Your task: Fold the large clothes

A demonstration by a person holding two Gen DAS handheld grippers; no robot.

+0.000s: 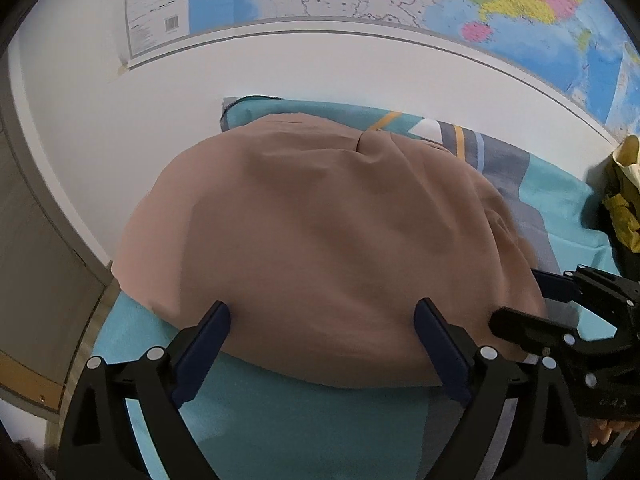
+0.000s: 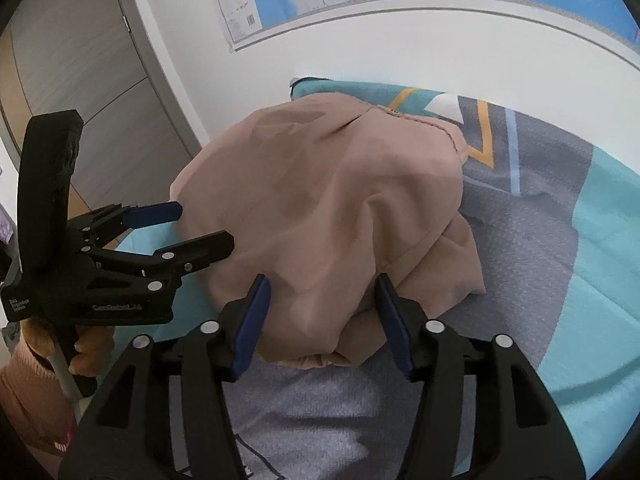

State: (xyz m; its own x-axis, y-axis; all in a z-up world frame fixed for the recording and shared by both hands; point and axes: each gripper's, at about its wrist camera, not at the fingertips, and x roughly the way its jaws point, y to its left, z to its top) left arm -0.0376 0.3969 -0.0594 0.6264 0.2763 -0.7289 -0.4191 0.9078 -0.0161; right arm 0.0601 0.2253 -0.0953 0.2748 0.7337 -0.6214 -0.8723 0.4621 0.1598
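Note:
A large tan garment point(image 1: 320, 240) lies folded in a rounded pile on a bed sheet point(image 1: 280, 420); it also shows in the right wrist view point(image 2: 328, 208). My left gripper point(image 1: 322, 316) is open, its fingers spread over the garment's near edge, holding nothing. It shows from the side in the right wrist view point(image 2: 200, 224), open at the garment's left edge. My right gripper point(image 2: 322, 288) is open over the garment's near right part, where loose folds bunch up. It shows at the right in the left wrist view point(image 1: 532, 296).
The sheet point(image 2: 560, 240) is teal with grey and yellow stripes. A white wall with a map point(image 1: 480, 0) runs behind the bed. A yellow-green cloth point(image 1: 624, 200) lies at the far right. A grey wardrobe point(image 2: 80, 60) stands at the left.

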